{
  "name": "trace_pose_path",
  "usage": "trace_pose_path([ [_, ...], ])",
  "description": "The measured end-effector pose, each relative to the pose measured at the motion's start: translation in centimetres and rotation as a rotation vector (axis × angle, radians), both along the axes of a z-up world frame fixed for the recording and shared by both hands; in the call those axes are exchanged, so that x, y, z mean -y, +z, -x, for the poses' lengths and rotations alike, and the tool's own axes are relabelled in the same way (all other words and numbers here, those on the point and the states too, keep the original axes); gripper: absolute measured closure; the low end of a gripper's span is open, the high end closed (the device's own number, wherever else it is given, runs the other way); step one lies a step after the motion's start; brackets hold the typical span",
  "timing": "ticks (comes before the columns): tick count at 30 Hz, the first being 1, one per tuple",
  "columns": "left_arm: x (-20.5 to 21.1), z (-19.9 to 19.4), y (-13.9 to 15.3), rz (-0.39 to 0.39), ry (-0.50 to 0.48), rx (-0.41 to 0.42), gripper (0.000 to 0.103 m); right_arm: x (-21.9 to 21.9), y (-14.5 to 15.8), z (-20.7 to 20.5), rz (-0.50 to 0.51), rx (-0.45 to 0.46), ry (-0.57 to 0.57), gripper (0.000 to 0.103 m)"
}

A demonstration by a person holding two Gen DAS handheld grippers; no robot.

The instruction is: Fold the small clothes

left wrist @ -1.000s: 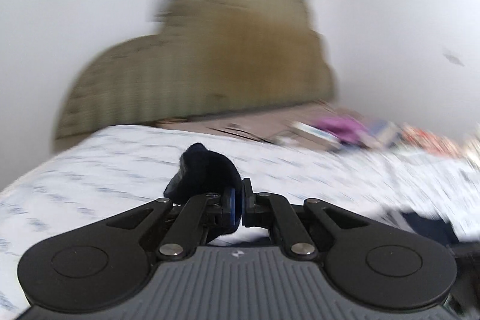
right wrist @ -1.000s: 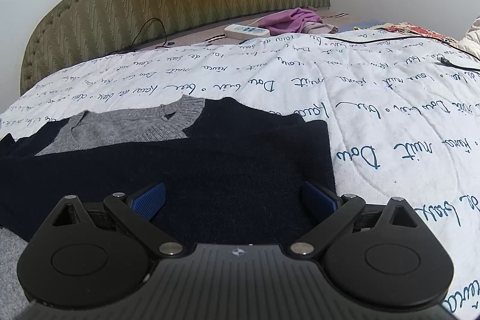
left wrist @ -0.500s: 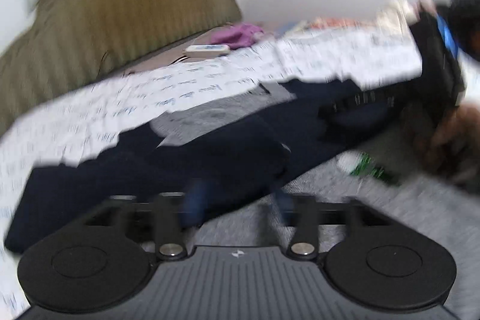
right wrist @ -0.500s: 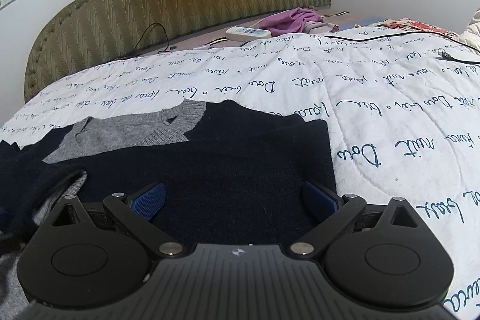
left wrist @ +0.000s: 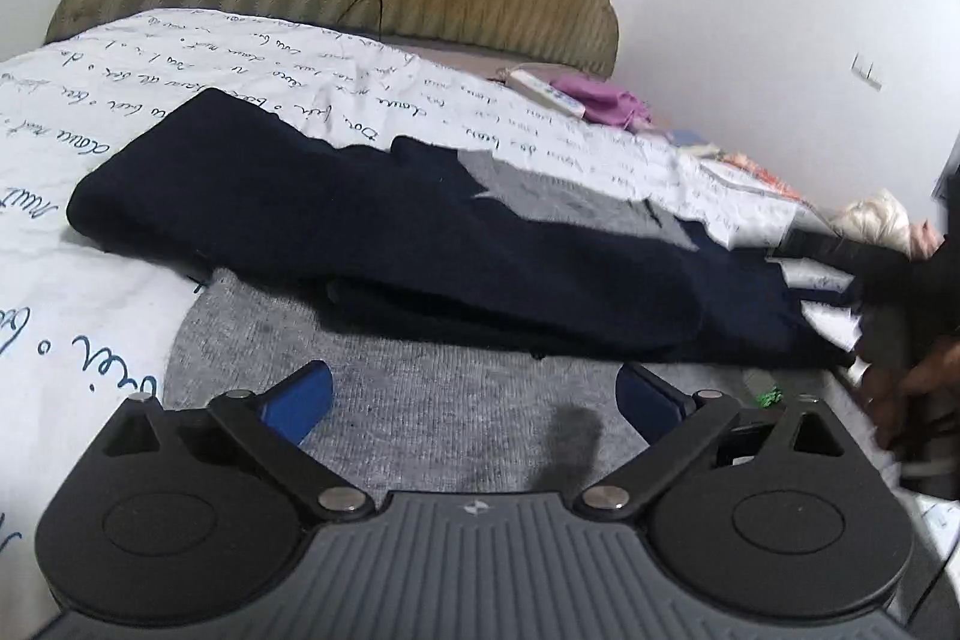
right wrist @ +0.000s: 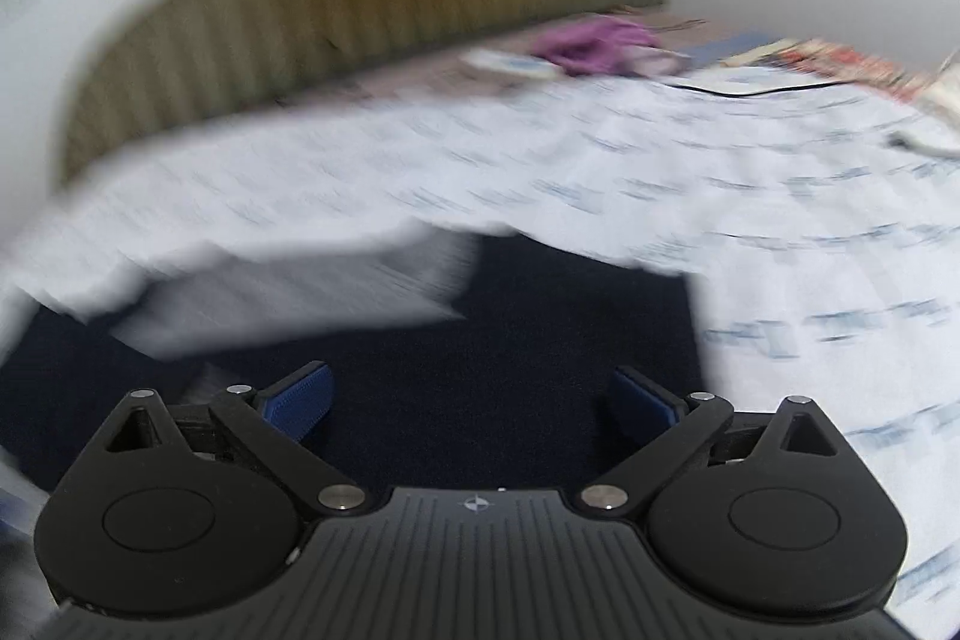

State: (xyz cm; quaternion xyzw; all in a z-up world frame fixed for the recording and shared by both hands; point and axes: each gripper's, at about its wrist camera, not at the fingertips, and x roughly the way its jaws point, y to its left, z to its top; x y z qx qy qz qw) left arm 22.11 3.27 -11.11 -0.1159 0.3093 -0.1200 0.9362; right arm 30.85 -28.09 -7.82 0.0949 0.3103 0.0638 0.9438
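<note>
While both claws hung over the bed with nothing between their blue pads, the fold stood partway done. The left gripper [left wrist: 474, 400] had just been opening and stood wide apart above the grey lower body of the one sweater [left wrist: 420, 244], whose navy sleeve lay folded across it on the lettered quilt [left wrist: 72, 112]. The right gripper [right wrist: 471, 400], its jaws also just widened and empty, hovered over navy knit – that view was blurred. Next, I judged, came a pinch on the grey hem to bring it up. Counted: one sweater, two grippers, one quilt.
</note>
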Motion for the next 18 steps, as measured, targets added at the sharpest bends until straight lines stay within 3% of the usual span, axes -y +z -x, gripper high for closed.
trace_pose_path([
  [2, 0.1, 0.0, 0.0, -0.003, -0.003, 0.001, 0.000, -1.9, 0.9, -0.1, -0.100, -0.037, 0.106, 0.000],
  [5, -0.3, 0.2, 0.0, 0.021, -0.001, 0.003, 0.000, -4.3, 0.1, -2.2, -0.245, -0.220, 0.210, 0.002],
  [7, -0.5, 0.3, 0.0, 0.032, 0.000, 0.004, 0.000, -4.9, -1.0, -3.6, -0.312, -0.295, 0.189, 0.001],
  [9, -0.5, 0.3, 0.0, 0.034, 0.001, 0.005, 0.000, -5.1, -1.6, -4.1, -0.363, -0.304, 0.160, 0.004],
  [10, -0.5, 0.3, 0.0, 0.036, 0.001, 0.006, 0.000, -5.1, -1.7, -4.2, -0.398, -0.305, 0.157, 0.009],
  [12, -0.5, 0.3, 0.0, 0.045, 0.001, 0.007, 0.000, -5.5, -2.0, -4.0, -0.419, -0.309, 0.175, 0.030],
  [13, -0.6, 0.2, 0.0, 0.050, 0.002, 0.007, 0.000, -5.9, -2.1, -4.0, -0.391, -0.323, 0.184, 0.050],
  [14, -0.7, 0.3, 0.0, 0.058, 0.003, 0.008, 0.000, -6.3, -2.1, -4.2, -0.350, -0.334, 0.179, 0.059],
  [18, -1.0, 0.2, -0.1, 0.080, 0.006, 0.010, 0.000, -6.0, -2.3, -4.1, -0.350, -0.325, 0.171, 0.066],
])
